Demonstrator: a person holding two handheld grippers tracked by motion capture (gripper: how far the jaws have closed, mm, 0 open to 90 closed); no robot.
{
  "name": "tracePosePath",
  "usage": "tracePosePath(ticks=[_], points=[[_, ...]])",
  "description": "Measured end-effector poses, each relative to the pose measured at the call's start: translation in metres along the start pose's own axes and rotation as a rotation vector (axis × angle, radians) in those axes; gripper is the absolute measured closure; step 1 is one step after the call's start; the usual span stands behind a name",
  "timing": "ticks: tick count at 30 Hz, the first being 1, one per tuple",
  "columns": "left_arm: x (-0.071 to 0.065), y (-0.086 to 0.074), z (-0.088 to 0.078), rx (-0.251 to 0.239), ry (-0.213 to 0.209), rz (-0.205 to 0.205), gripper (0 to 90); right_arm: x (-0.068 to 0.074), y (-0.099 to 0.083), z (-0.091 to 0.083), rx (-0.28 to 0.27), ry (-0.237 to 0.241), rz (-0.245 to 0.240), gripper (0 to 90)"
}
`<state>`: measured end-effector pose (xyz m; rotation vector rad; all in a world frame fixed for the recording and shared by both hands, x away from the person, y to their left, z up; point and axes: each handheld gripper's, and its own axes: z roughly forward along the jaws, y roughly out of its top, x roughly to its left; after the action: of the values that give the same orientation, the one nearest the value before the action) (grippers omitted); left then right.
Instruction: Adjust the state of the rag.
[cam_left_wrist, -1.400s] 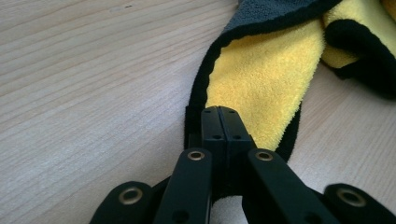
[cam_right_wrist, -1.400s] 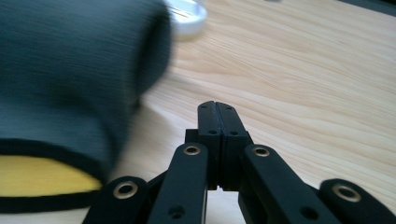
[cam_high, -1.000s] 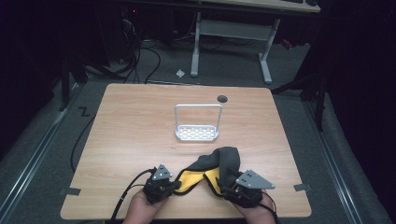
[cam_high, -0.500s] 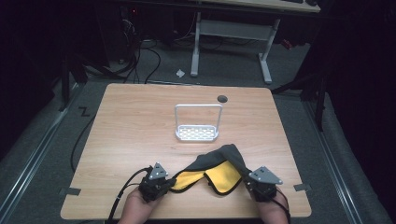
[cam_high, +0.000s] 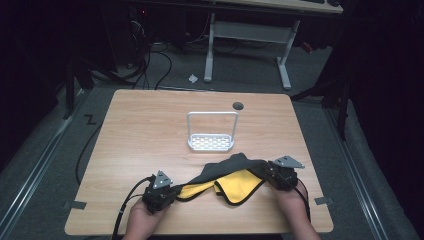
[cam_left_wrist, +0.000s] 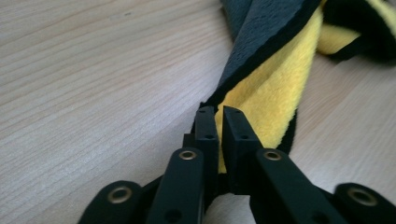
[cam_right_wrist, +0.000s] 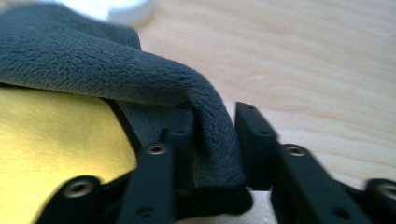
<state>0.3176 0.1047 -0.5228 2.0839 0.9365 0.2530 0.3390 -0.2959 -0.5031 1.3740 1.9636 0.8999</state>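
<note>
- The cloth (cam_high: 227, 177), grey on one face and yellow on the other, lies along the near edge of the table (cam_high: 150, 130), stretched between the two hands; a second ago it sat bunched in a heap between them.
- The right tool (cam_high: 274, 173) has travelled outward to the right, drawing its corner along, so the cloth has spread wider.
- Its jaws have just been opening again after a brief closing; in the right gripper view a grey fold (cam_right_wrist: 210, 140) sits between them with a gap on one side, so the grip looks loose rather than clamped, though the blur makes this hard to settle.
- The left tool (cam_left_wrist: 218, 122) has eased open a little, yet its narrow jaws pinch the cloth's black-bound edge.
- The white rack (cam_high: 211, 132) stands just behind the cloth, untouched.
- Judgement: the unfolding is under way, and the right side likely needs a firmer hold.
</note>
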Motion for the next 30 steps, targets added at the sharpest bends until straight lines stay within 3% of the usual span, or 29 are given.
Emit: tracePosePath(ticks=[1, 2, 6, 12, 15, 18, 21, 23, 27, 30], points=[[-0.002, 0.001, -0.001, -0.009, -0.001, 0.005, 77.8, 0.001, 0.0, -0.008, -0.024, 0.012, 0.013, 56.3], [-0.004, 0.002, -0.002, -0.016, -0.003, 0.009, 77.8, 0.001, 0.0, -0.008, -0.024, 0.012, 0.013, 56.3], [-0.013, 0.006, -0.005, -0.071, -0.06, -0.004, 66.6, 0.009, -0.002, -0.027, -0.064, 0.035, 0.017, 49.2], [-0.03, 0.006, 0.002, -0.053, -0.107, 0.043, 57.8, 0.025, -0.006, -0.051, -0.102, 0.061, 0.0, 46.1], [-0.037, 0.005, 0.01, -0.025, -0.078, 0.084, 57.5, 0.037, -0.009, -0.054, -0.101, 0.104, -0.009, 45.9], [-0.035, 0.006, 0.018, -0.004, -0.058, 0.081, 57.9, 0.058, -0.011, -0.046, -0.066, 0.172, -0.047, 45.0], [-0.033, 0.005, 0.024, 0.021, -0.035, 0.082, 66.3, 0.085, -0.011, -0.033, -0.025, 0.227, -0.113, 43.0], [-0.032, 0.005, 0.025, 0.017, -0.031, 0.084, 71.2, 0.097, -0.01, -0.028, -0.008, 0.263, -0.118, 41.9], [-0.029, 0.006, 0.025, 0.014, -0.035, 0.078, 80.7, 0.119, -0.012, -0.02, 0.024, 0.295, -0.172, 40.2], [-0.027, 0.006, 0.025, 0.008, -0.046, 0.063, 81.4, 0.125, -0.012, -0.019, 0.026, 0.299, -0.191, 40.1]])
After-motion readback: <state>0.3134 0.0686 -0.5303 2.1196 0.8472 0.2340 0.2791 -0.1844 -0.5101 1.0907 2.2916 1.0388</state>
